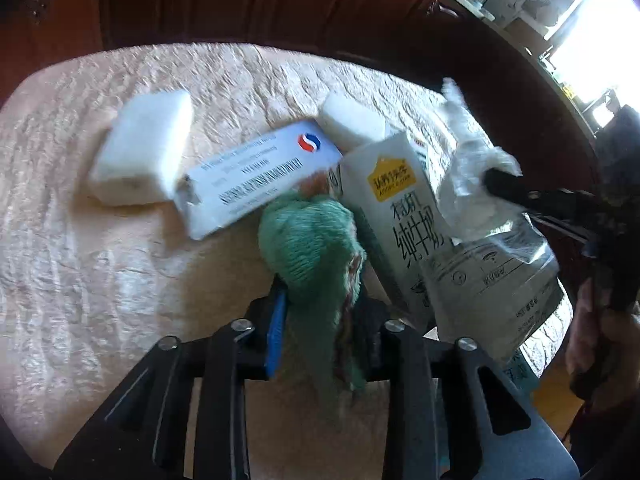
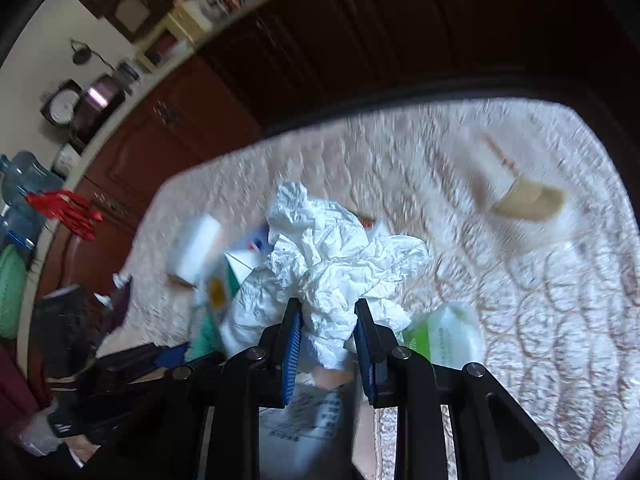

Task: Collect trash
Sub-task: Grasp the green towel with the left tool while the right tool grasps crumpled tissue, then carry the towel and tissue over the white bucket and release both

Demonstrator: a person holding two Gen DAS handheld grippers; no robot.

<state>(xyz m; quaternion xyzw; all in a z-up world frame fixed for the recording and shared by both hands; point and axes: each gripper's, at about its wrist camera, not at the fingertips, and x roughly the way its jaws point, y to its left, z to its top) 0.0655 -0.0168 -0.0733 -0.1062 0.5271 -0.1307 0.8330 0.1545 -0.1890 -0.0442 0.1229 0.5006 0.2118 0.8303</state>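
Note:
My left gripper (image 1: 320, 304) is shut on a green knitted cloth (image 1: 312, 244) and holds it over the table. Ahead lie a white milk carton (image 1: 396, 216), a flat white box with a barcode (image 1: 256, 176) and two white foam blocks (image 1: 144, 148) (image 1: 352, 120). My right gripper (image 2: 326, 320) is shut on a crumpled white plastic wrapper (image 2: 336, 256); it also shows in the left wrist view (image 1: 472, 184), above a clear printed bag (image 1: 492, 280). The right gripper's fingers (image 1: 508, 184) reach in from the right.
The table carries a cream embossed cloth (image 1: 100, 260). A tan brush-like item (image 2: 528, 200) lies at the far right of it. A green and white packet (image 2: 444, 340) lies under the wrapper. Dark wooden cabinets (image 2: 360, 40) stand behind the table.

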